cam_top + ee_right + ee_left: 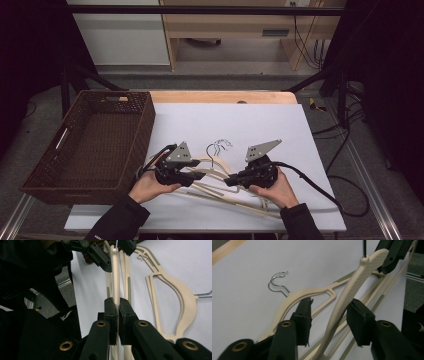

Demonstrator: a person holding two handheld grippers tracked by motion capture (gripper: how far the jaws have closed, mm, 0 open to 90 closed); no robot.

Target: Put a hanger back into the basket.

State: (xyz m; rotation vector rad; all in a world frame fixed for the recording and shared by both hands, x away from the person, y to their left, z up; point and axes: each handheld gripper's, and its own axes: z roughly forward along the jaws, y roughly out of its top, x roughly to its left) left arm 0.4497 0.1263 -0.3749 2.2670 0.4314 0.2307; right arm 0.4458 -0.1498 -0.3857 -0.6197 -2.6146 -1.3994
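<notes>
Just right of a brown wicker basket (90, 145), a loose pile of cream hangers (235, 192) lies on the white worktop (260, 125), their wire hooks (218, 147) pointing away from the person. Lifted above the pile, one cream hanger (352, 287) is held between both hands. The right gripper (117, 308) is clamped tight on one arm of it. The left gripper (328, 315) straddles the other arm with its jaws part-way apart; one pad (359, 320) touches the hanger, the other stands clear.
</notes>
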